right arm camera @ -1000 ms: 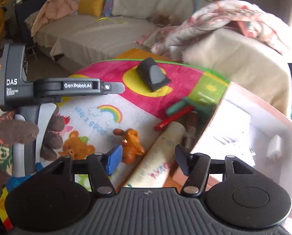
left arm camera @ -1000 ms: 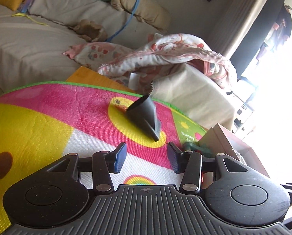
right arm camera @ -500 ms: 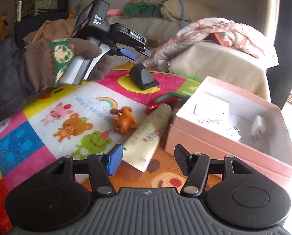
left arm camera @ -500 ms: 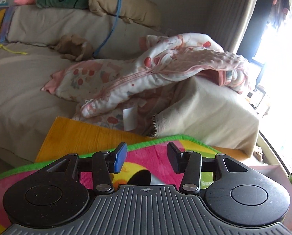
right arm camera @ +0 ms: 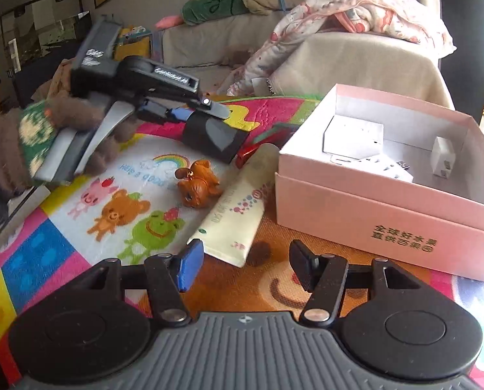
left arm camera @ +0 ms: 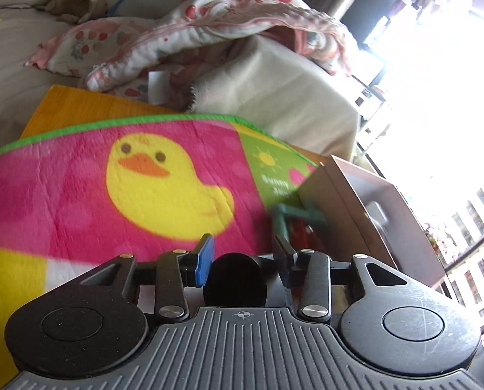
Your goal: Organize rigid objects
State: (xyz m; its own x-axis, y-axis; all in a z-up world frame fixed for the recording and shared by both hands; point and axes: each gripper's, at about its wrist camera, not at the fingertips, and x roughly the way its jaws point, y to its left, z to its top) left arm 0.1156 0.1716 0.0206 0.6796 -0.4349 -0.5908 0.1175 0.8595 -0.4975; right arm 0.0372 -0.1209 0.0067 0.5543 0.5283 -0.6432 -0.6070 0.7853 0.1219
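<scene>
A black wedge-shaped nozzle [left arm camera: 235, 279] sits between the jaws of my left gripper [left arm camera: 243, 253], which are closing on it. From the right wrist view the left gripper [right arm camera: 203, 110], in a gloved hand [right arm camera: 31, 130], holds the nozzle [right arm camera: 212, 136] just above the play mat [right arm camera: 79, 243]. My right gripper [right arm camera: 245, 260] is open and holds nothing, low over the mat by the end of a cream tube [right arm camera: 235, 208]. An open pink box [right arm camera: 372, 195] with white items inside stands to the right. An orange toy dog [right arm camera: 198, 185] lies beside the tube.
A red item [right arm camera: 247, 152] and a green item [left arm camera: 287, 217] lie against the box's far left side. The pink box [left arm camera: 339, 195] borders the mat [left arm camera: 79, 195] on the right. Behind the table are a sofa with a flowered blanket [right arm camera: 355, 13].
My left gripper went to the black nozzle, closed around it and raised it off the yellow duck print. My right gripper sank lower over the mat, nearer the box's front.
</scene>
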